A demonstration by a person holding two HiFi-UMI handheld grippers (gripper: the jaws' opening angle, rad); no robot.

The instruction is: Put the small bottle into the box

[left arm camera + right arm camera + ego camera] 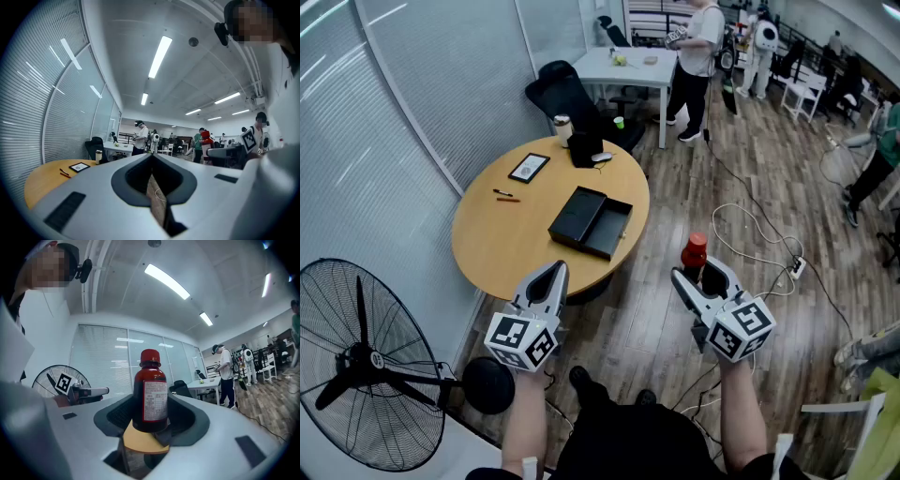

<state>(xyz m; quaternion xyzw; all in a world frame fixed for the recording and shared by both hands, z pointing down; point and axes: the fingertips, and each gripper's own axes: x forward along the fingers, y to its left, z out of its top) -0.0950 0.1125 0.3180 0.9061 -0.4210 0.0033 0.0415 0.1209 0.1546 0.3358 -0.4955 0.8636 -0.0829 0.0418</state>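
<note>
While the left gripper hangs closed and empty, the right gripper clamps the small bottle upright.

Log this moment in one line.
right gripper: shut on small bottle | left gripper: shut, empty | box: open on round table

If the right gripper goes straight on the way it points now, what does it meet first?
Most likely the round table: its top shows just beyond the bottle held in the right gripper. The black box lies further along that line. Height is unclear, so it may pass over the table edge.
</note>
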